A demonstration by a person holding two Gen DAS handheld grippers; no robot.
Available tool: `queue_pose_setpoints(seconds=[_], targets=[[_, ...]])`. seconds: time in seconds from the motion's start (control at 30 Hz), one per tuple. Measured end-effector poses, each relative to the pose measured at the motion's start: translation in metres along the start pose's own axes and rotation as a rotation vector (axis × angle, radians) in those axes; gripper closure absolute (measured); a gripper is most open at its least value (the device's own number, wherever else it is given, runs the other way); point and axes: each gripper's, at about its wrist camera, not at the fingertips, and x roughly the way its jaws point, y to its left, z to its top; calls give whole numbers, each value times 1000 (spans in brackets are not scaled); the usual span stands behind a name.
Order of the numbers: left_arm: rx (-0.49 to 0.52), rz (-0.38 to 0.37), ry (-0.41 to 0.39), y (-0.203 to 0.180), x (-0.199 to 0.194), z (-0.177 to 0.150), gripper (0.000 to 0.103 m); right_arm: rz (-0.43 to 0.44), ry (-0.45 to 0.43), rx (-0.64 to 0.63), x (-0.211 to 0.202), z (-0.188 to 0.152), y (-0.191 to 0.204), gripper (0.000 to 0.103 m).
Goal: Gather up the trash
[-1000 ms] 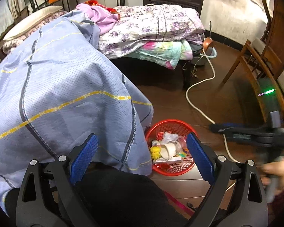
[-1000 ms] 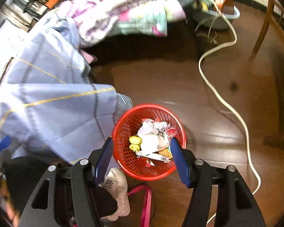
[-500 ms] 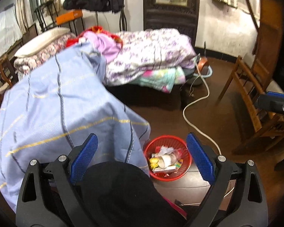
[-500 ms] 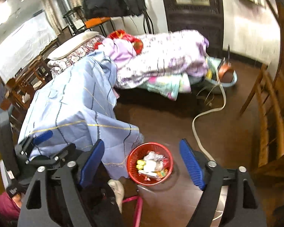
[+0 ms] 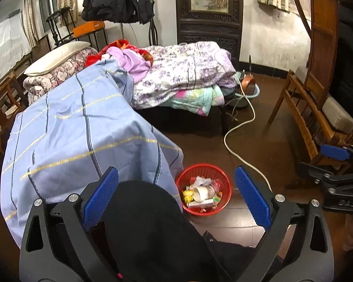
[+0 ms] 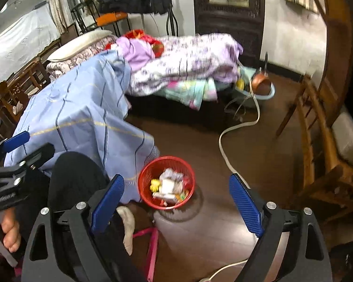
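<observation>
Two grippers are held high above the dark wooden floor [image 5: 258,141], and both look down at the same red basket [image 5: 203,189]. The left gripper [image 5: 176,197] has its blue pads wide apart and nothing is between them; behind them only the person's dark knee [image 5: 148,223] and the floor show. The right gripper [image 6: 176,199] is opening its jaws at this moment, and also between them there is no object, only the floor and the basket far below.

The red basket stands on the floor, just beside the hanging edge of a light blue cloth [image 5: 82,129] with yellow and dark lines. Inside the basket lies the trash: a white paper cup [image 5: 203,192] on its side, a yellow wrapper [image 5: 187,193], some crumpled clear plastic and small coloured packets. In the right wrist view the same basket [image 6: 167,181] is between the two blue pads, but well below them.

A white cable [image 5: 237,127] runs over the floor from the bed side toward the basket. Behind the blue cloth, a bed carries a purple flowered quilt [image 5: 181,70]. A wooden chair [image 5: 313,108] stands at the right. A white shoe [image 6: 127,221] and a pink strap [image 6: 153,242] are near the basket in the right wrist view.
</observation>
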Motion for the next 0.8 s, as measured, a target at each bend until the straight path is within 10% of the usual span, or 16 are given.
queue_pose_setpoints(seconds=[0.8], targets=[[73, 0, 139, -25, 59, -14, 8, 33, 114, 55, 56, -31, -9, 14]])
